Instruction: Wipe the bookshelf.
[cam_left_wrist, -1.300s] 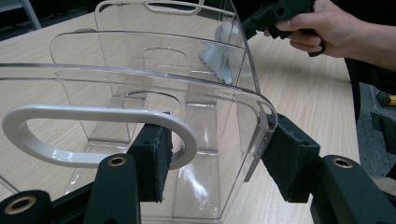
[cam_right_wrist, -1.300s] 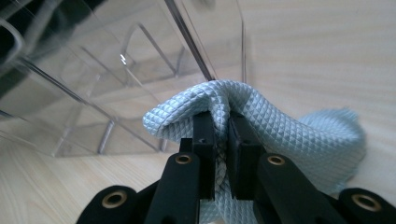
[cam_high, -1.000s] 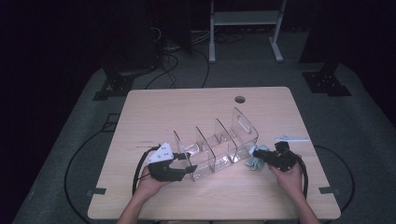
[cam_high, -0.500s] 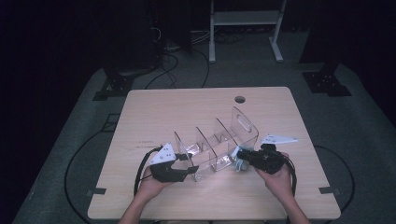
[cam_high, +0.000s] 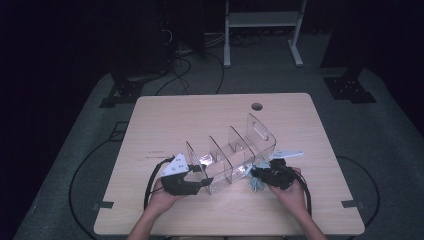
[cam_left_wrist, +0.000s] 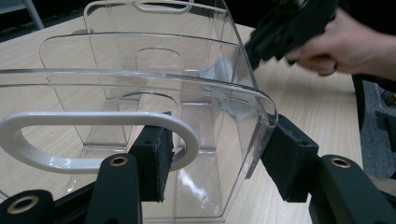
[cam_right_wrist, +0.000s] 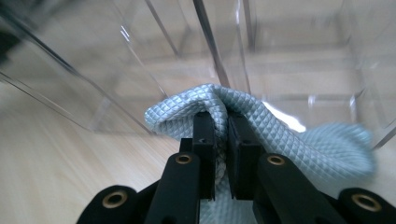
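Item: clear acrylic divided organizer (cam_high: 232, 155), several compartments, lying on the wooden table (cam_high: 200, 115) with its long axis running diagonally from the near left to the far right; a white-rimmed handle slot (cam_left_wrist: 93, 140) sits in its near end wall. Left gripper (cam_high: 202, 180): jaws clamped across that near end wall, one pad behind the handle slot and the other on the outer curved corner, steadying the piece. Right gripper (cam_high: 256, 174): jaws pressed together on a fold of pale blue-grey waffle-weave cloth (cam_right_wrist: 261, 126), held at the organizer's right long side, near its near end. Governing relation: the organizer's transparent side wall stands directly ahead of the right gripper's jaws, the cloth's bunched fold touching or just short of it; which, the blur leaves unclear. The wall runs crosswise to the jaws, so a wipe would likely travel along the long axis. Nearer hand for the cloth work: the right; the left serves as brace.
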